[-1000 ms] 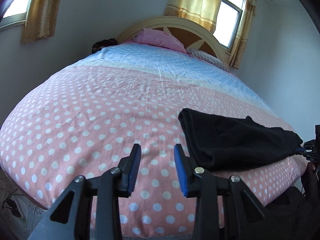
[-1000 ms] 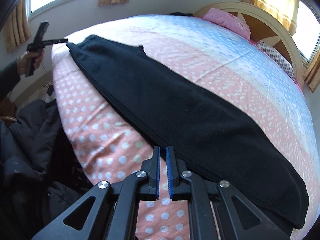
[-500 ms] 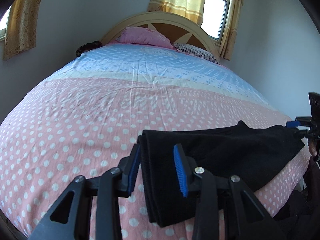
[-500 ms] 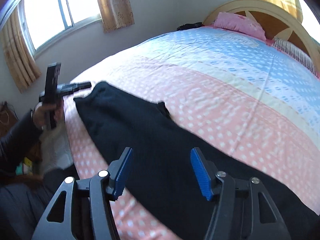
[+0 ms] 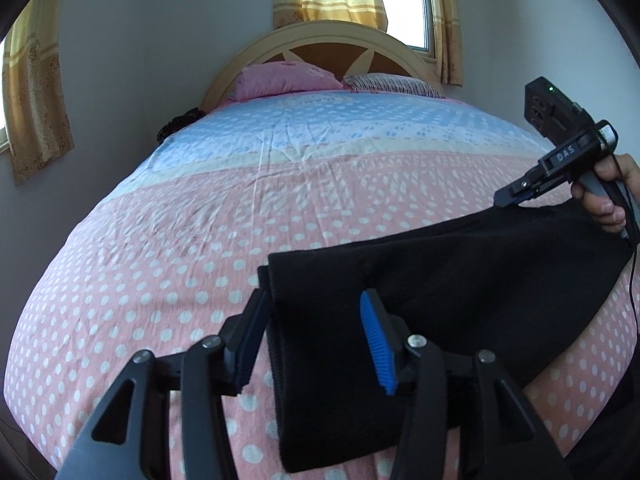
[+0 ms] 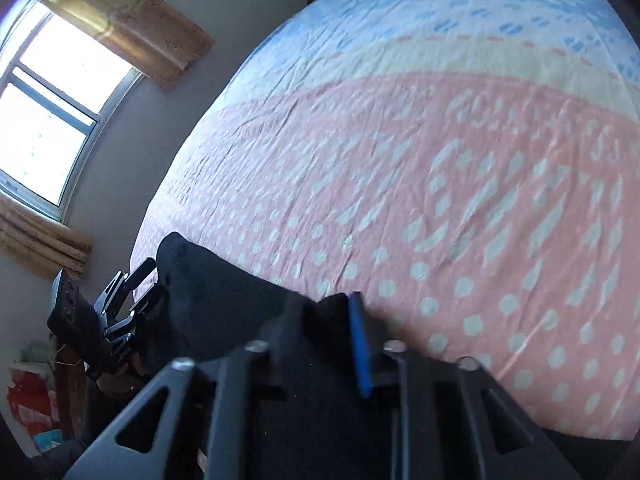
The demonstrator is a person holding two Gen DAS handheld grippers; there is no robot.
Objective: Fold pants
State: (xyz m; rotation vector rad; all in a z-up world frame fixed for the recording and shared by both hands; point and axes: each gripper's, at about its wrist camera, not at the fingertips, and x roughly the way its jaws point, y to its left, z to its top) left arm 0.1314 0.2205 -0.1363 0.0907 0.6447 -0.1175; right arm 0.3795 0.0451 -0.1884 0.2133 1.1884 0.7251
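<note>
The black knit pants [image 5: 460, 280] stretch lengthwise from the spread left tongs [image 5: 316, 340], straddling one end, to the right tongs [image 6: 320, 332], spread around cloth.

The right wrist view is motion-blurred. There the black pants [image 6: 224, 304] hide the right gripper [image 6: 324, 332] left finger, so its grip cannot be judged. In the left wrist view, the pants' lower edge leaves the frame behind the left gripper [image 5: 316, 344].

Perhaps "DAS" on right hand-held gripper [image 5: 516, 196]
</note>
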